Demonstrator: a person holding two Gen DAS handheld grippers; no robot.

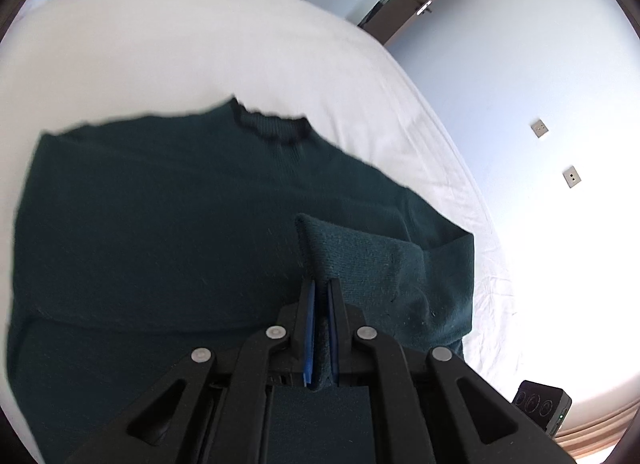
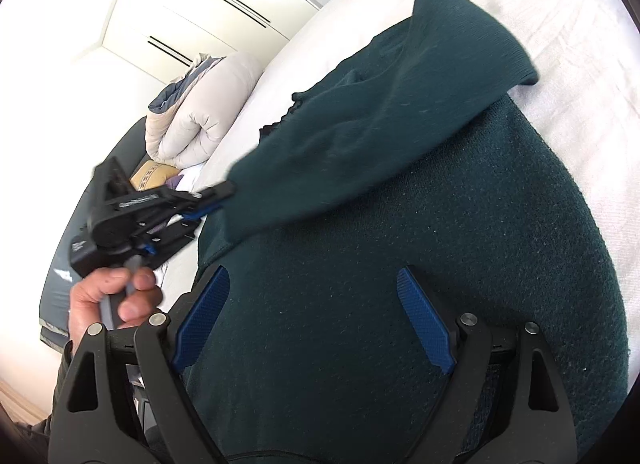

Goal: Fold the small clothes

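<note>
A dark green knit sweater [image 1: 160,215] lies spread on a white bed [image 1: 200,43], its collar [image 1: 272,125] at the far side. My left gripper [image 1: 321,288] is shut on the end of one sleeve [image 1: 368,260], which is lifted off the sweater's body. In the right wrist view the same left gripper [image 2: 218,195] holds the sleeve [image 2: 400,95] stretched across the sweater [image 2: 440,264]. My right gripper [image 2: 312,284] stands open just above the sweater's body, with nothing pressed between its blue pads [image 2: 424,320].
A person's hand [image 2: 108,296] holds the left gripper's handle. A rolled duvet [image 2: 192,119] lies at the head of the bed [image 2: 580,103]. White wardrobe doors [image 2: 192,3] stand behind. A small dark device [image 1: 540,408] sits off the bed's right edge.
</note>
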